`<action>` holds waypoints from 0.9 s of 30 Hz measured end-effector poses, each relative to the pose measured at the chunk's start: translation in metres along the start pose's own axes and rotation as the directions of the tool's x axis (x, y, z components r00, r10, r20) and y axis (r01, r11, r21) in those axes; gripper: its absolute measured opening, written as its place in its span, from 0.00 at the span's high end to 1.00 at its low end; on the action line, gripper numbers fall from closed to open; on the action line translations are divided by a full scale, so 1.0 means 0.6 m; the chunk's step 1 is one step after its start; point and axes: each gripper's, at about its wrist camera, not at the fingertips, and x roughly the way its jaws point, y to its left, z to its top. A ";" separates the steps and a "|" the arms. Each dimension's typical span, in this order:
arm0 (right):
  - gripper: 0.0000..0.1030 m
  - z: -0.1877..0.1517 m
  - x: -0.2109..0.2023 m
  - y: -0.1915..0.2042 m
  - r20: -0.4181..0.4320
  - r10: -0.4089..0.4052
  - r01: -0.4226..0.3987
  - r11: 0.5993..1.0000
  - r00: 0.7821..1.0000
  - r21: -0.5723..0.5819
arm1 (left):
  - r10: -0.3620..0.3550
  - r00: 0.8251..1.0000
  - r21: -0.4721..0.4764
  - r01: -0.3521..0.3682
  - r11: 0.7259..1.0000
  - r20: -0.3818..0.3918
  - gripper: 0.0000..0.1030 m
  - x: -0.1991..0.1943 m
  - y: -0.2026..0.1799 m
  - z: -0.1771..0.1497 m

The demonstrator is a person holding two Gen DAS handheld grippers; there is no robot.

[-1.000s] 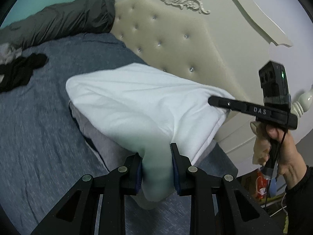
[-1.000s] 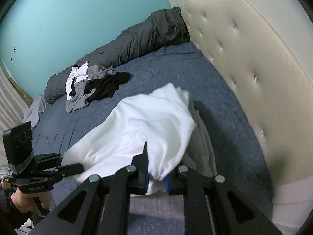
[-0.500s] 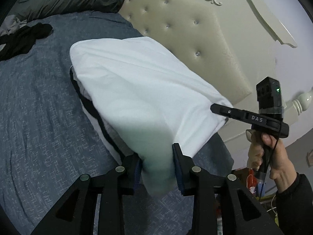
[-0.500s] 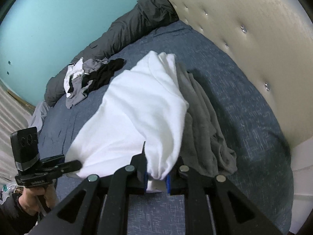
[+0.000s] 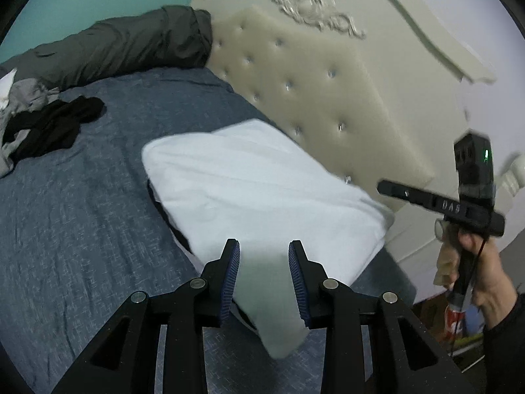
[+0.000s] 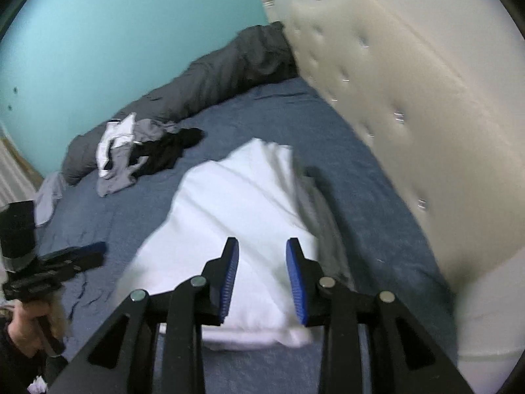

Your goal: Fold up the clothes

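Lies folded as a white garment (image 5: 259,193) on the blue bed (image 5: 75,216), on top of darker and grey clothes (image 6: 323,226), close beside the tufted headboard (image 5: 328,98); runs with its long axis away from both claws, toward the dark bolster (image 5: 131,39) at the far wall; sits directly ahead of and below the left claw (image 5: 264,256), whose blue pads stand apart with a near corner of white cloth between them, unpinched as far as can be judged; sits equally close under the right claw (image 6: 262,252), also spread wide, empty, over the near end of the fold; neither hand clearly nearer, one claw at each near corner. From the left wrist: shows a dark edge peeking from under the white fold on its left side, plus the right hand (image 5: 482,262) off past the bed's edge. From the right wrist: shows instead the grey layer along the headboard side, and a loose heap of unfolded clothes (image 6: 144,151), well apart near the bolster. Fits either a fold just laid or one about to be regripped; cannot tell which.
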 end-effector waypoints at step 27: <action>0.68 0.119 0.147 -0.033 -0.111 -0.030 0.035 0.998 0.993 0.046 | 0.004 1.000 0.018 -0.003 1.000 -0.022 0.67 0.056 0.046 -0.014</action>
